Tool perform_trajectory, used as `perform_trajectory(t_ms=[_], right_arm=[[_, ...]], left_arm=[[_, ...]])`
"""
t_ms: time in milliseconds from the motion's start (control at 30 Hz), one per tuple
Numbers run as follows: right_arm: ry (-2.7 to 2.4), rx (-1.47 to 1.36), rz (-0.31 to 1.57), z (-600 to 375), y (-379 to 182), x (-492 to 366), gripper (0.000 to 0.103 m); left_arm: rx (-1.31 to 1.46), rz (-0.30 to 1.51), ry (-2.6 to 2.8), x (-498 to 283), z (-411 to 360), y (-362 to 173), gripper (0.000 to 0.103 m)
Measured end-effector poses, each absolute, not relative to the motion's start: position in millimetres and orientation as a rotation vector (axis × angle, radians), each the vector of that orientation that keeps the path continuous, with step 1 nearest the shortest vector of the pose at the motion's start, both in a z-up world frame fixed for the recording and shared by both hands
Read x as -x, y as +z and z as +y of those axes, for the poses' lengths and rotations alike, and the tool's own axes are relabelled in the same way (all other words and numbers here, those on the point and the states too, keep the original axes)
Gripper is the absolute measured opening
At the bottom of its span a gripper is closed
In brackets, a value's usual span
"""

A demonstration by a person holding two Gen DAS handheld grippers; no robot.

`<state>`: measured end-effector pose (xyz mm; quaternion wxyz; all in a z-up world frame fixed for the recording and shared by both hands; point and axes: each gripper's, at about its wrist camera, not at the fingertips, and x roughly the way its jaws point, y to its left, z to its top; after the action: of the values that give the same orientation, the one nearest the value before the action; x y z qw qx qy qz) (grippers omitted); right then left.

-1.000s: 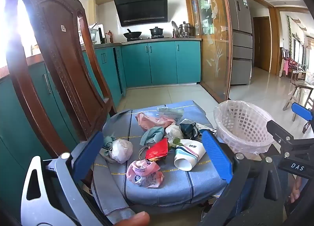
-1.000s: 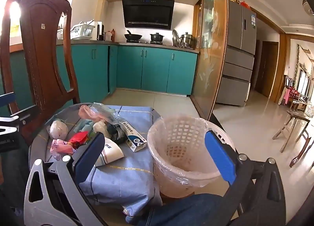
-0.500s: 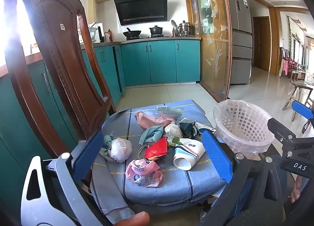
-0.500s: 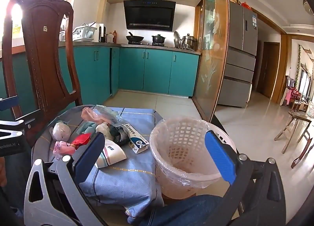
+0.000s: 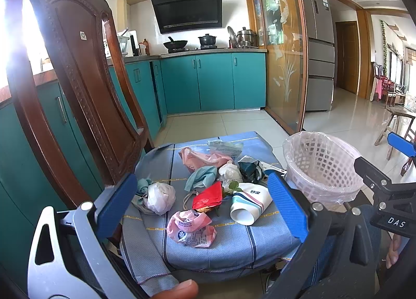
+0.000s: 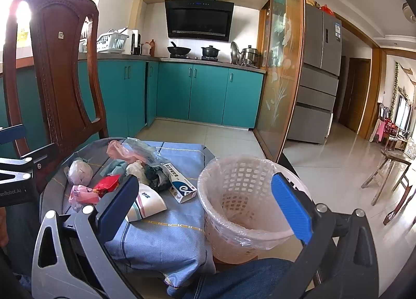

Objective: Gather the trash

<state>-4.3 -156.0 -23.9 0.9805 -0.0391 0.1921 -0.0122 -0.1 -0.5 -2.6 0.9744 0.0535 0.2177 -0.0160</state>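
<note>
Trash lies on a chair seat covered by a blue cloth: a pink wrapper, a red packet, a white paper cup on its side, a white crumpled bag, a pink bag and a small box. A white lined basket stands to the right of the seat; it also shows in the right wrist view. My left gripper is open and empty, held before the trash. My right gripper is open and empty, above the basket's near-left rim.
The wooden chair back rises at the left of the seat. Teal kitchen cabinets stand behind, with a glass partition and a fridge to the right. Tiled floor stretches to the right, with a wooden stool there.
Both grippers have drifted slightly; the view of the seat and basket has shifted a little. Nothing was taken hold of.
</note>
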Motion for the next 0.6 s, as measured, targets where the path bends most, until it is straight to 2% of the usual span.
perform_trajectory(t_ms=[600], right_arm=[[-0.027, 0.077, 0.393, -158.5, -25.2, 4.6, 0.1]], left_arm=[[-0.105, 0.452, -0.03, 0.1, 1.2, -3.6, 0.1]])
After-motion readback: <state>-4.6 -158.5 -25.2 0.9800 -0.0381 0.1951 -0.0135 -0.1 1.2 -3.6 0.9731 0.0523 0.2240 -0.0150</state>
